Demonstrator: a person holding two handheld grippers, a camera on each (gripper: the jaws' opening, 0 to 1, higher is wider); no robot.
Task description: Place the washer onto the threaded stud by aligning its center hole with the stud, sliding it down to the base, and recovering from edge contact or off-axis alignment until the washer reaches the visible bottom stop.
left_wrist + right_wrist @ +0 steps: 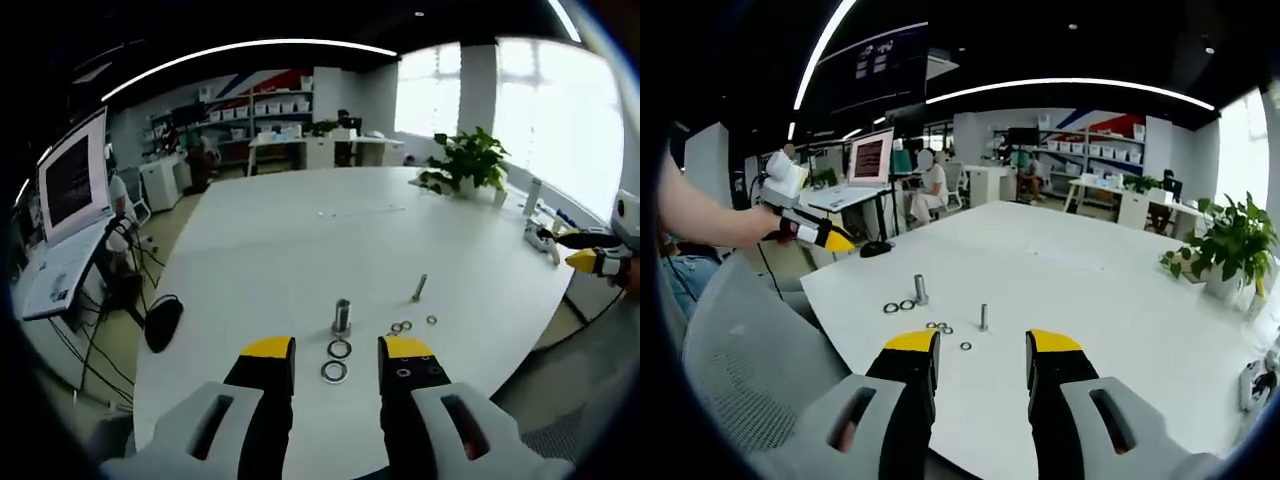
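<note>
My left gripper (335, 352) hangs over the near edge of the white table (300, 240), jaws spread wide with nothing between them. Just ahead of the tips lie two large washers (336, 361), one behind the other, nearly touching. Right behind them stands a stout upright stud (342, 316). Off to the right of it sits a cluster of small washers (401, 327), with one more small ring (431, 320) just beside them. Farther back a thin bolt (419, 288) stands, leaning a little. My right gripper (583, 250) shows at the far right edge of the left gripper view, off the table's rim; from there I cannot tell its gap.

In the right gripper view my right gripper (982, 350) also stands wide open and empty, above the table's edge. The stout stud (921, 290) rises ahead to the left, the two big washers (899, 306) flat on the table just left of it. The thin bolt (984, 317) stands nearer the middle, small washers (938, 326) between it and the stud, and a lone ring (966, 346) closest to my jaws. My left gripper (815, 232) is held in a hand (755, 228) at the left, well off the table. A potted plant (1232, 245) sits at the table's far right.
</note>
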